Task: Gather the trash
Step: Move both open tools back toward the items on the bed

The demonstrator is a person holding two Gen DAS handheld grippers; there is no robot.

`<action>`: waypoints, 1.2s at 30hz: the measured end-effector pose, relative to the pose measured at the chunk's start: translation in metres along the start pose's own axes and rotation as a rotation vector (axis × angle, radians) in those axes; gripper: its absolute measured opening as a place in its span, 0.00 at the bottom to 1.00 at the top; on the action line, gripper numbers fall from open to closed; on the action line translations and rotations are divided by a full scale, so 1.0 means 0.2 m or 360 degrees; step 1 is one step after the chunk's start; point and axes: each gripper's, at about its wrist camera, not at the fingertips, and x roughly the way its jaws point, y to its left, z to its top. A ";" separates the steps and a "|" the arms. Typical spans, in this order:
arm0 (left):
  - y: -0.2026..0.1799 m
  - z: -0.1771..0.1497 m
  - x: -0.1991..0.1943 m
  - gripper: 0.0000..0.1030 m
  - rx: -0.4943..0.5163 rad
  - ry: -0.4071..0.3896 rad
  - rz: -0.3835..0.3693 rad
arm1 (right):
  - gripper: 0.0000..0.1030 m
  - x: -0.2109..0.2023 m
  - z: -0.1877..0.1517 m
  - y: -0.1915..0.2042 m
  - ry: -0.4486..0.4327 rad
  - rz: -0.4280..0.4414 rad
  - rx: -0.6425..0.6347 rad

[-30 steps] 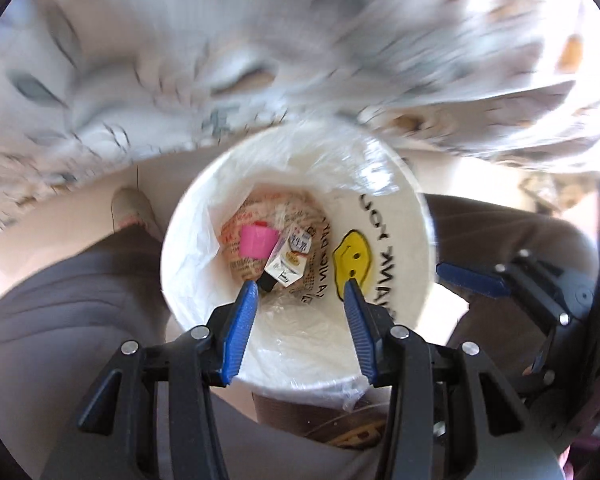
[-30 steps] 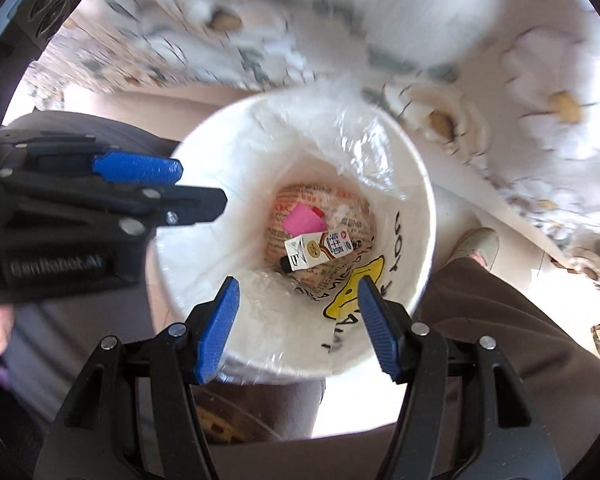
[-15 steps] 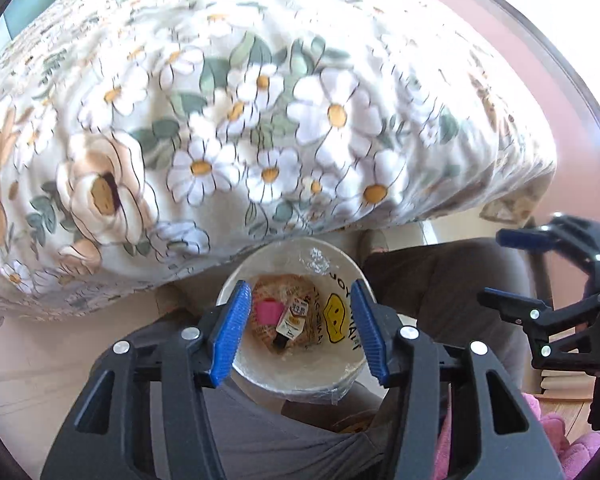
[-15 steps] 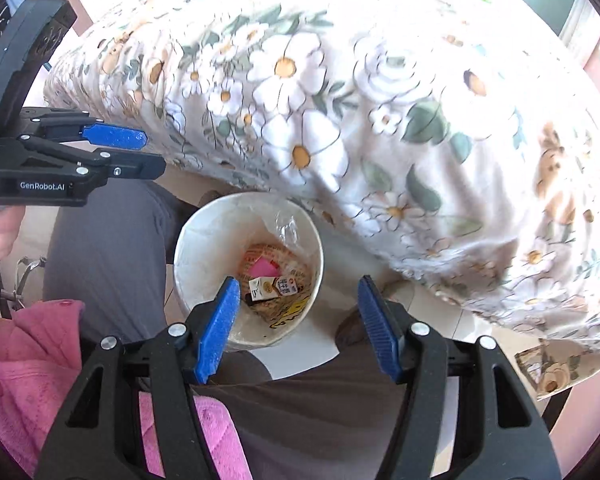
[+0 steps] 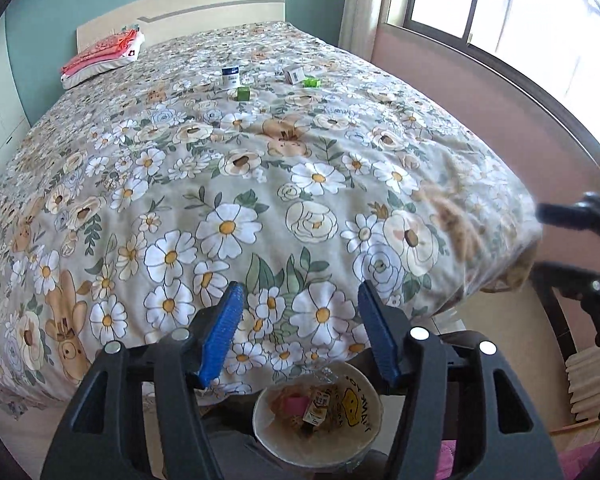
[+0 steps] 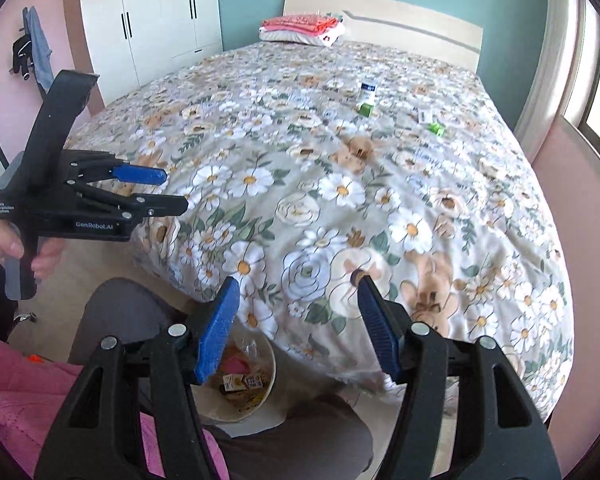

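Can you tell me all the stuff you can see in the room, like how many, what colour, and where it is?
bed: one, flowered cover, fills the middle
small boxes: four; two white, two green, far half of the bed
folded bedding: one stack, red and white, at the headboard
trash bin: one, white with a yellow smiley, on the floor at the bed's foot, rubbish inside
wardrobe: one, white, left of the bed
window: one, right wall
left gripper: blue fingers opening, nothing between them
right gripper: blue fingers open, empty
hand: one, holding the left gripper
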 end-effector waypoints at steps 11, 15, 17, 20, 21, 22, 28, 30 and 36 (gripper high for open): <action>0.06 0.49 0.08 0.74 -0.0048 -0.0246 0.0069 | 0.65 0.06 0.43 -0.37 -0.0242 -0.0266 -0.0016; 0.09 0.65 0.20 0.80 -0.0062 -0.0259 0.0102 | 0.68 0.17 0.56 -0.51 -0.0249 -0.0309 -0.0028; 0.10 0.73 0.28 0.88 -0.0062 -0.0272 0.0128 | 0.74 0.24 0.61 -0.58 -0.0259 -0.0323 -0.0021; 0.12 0.84 0.43 0.93 -0.0052 -0.0253 0.0147 | 0.81 0.37 0.68 -0.69 -0.0270 -0.0332 -0.0010; 0.12 0.88 0.48 0.93 -0.0051 -0.0239 0.0149 | 0.82 0.43 0.70 -0.72 -0.0266 -0.0333 -0.0018; 0.14 0.92 0.54 0.93 -0.0053 -0.0224 0.0157 | 0.83 0.49 0.72 -0.75 -0.0256 -0.0341 -0.0026; 0.28 1.14 0.89 0.93 -0.0183 -0.0157 0.0151 | 0.83 0.88 0.86 -1.03 -0.0167 -0.0293 0.0029; 0.34 1.21 1.00 0.93 -0.0226 -0.0153 0.0152 | 0.83 1.01 0.91 -1.13 -0.0150 -0.0237 0.0063; 0.44 1.40 1.31 0.93 -0.0326 -0.0135 0.0176 | 0.83 1.41 1.06 -1.42 -0.0097 -0.0272 0.0113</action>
